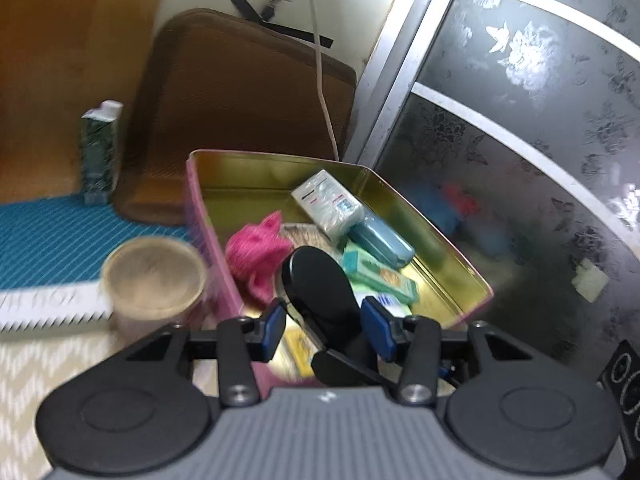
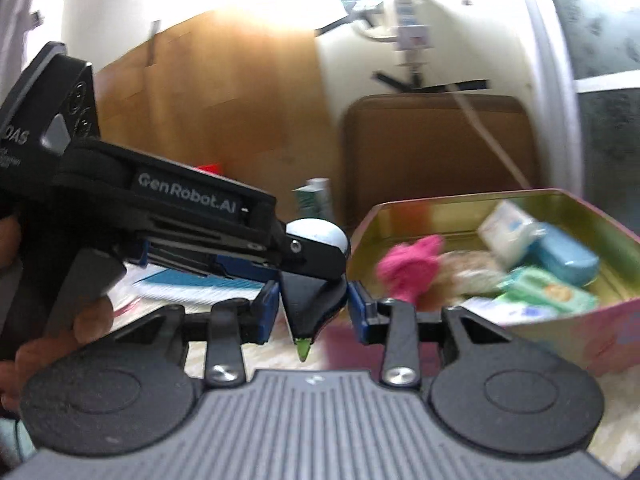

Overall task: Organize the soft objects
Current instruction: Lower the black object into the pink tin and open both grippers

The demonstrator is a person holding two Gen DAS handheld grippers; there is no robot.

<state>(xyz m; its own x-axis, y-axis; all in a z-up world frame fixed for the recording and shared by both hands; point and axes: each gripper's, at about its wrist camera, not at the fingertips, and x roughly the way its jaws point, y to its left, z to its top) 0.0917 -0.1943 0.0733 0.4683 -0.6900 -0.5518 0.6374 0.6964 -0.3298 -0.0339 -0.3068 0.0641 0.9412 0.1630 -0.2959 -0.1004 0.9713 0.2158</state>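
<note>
Pink cloth (image 1: 256,258) (in tin (image 1: 436,220)), beyond left tongs (image 1: 324,326).

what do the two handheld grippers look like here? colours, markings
Both match: a grey ribbed body with two round black discs, black linkage arms with silver bolts, and blue pads on the fingers. The left gripper shows a small white logo on the ribs. The right gripper is the same. In the right wrist view, the left unit's black side reads "GenRobot.AI" in white. No cables or sleeves visible.
</note>
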